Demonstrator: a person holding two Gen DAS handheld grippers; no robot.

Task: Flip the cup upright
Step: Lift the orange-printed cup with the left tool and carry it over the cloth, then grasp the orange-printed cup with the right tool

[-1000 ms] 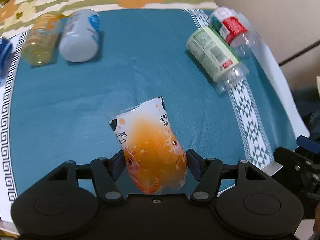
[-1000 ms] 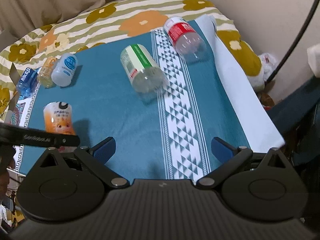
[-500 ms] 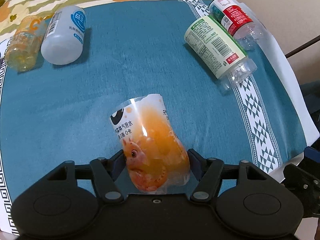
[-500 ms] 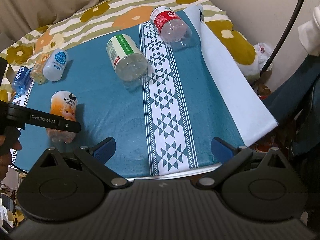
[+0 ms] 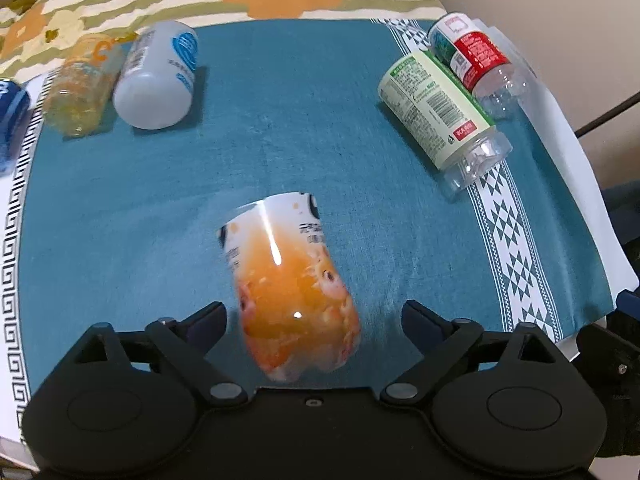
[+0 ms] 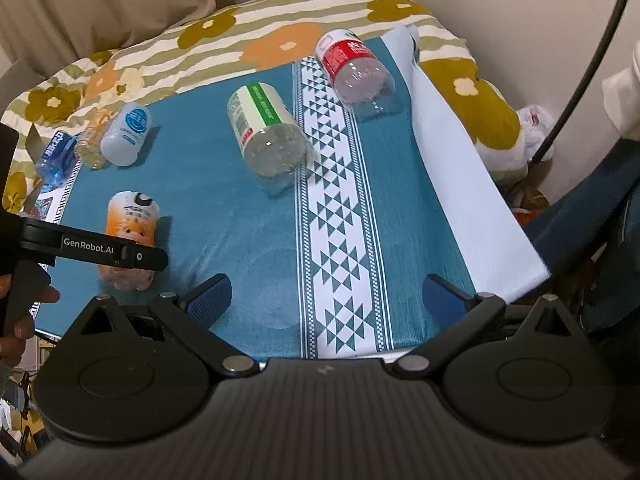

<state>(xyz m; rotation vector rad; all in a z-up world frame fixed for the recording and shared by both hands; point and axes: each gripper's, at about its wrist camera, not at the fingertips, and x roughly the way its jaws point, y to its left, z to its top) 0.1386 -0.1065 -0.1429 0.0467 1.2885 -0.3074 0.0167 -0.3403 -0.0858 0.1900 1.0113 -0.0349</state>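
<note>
The orange-printed cup (image 5: 290,296) is seen on the teal cloth (image 5: 280,120), between the spread fingers of the left gripper (image 5: 314,316), which is released with a gap on each side. The right gripper (image 6: 326,296) is likewise held wide apart over the cloth's patterned border, grasping nothing. A green-labelled bottle (image 5: 438,110) and a red-labelled bottle (image 5: 478,58) lie far right; a white bottle (image 5: 158,80) lies far left.
</note>
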